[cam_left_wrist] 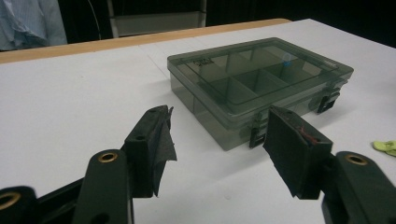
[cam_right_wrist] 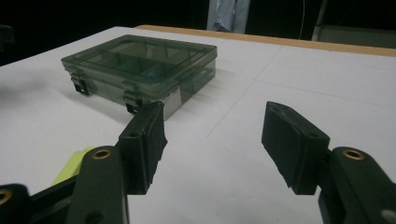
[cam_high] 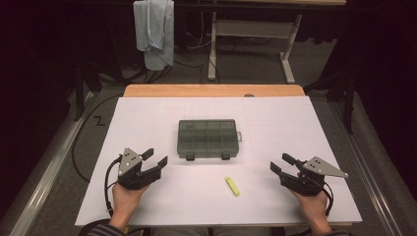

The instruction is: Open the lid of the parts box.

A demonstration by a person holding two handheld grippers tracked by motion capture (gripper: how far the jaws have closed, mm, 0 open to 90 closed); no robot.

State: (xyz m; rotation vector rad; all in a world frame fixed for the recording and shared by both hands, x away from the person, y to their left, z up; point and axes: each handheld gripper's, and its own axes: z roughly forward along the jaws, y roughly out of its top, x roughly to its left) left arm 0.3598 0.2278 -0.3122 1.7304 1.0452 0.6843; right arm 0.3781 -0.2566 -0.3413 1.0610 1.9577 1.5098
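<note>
A lab or test workshop, dim all round the one lit work surface. The white-topped table [cam_high: 147,128] has a bare wooden edge at 12 o'clock, black cables [cam_high: 83,132] trail over the grey carpet at 9 o'clock, and an adjustable desk frame [cam_high: 251,34] with a hanging cloth [cam_high: 155,29] stands beyond at 12 o'clock.

Bright tabletop, dark, perhaps underexposed surroundings

Yellow piece [cam_right_wrist: 74,165] sits mostly hidden behind the right gripper's near finger; box [cam_left_wrist: 259,86] contents stay too murky to identify.
</note>
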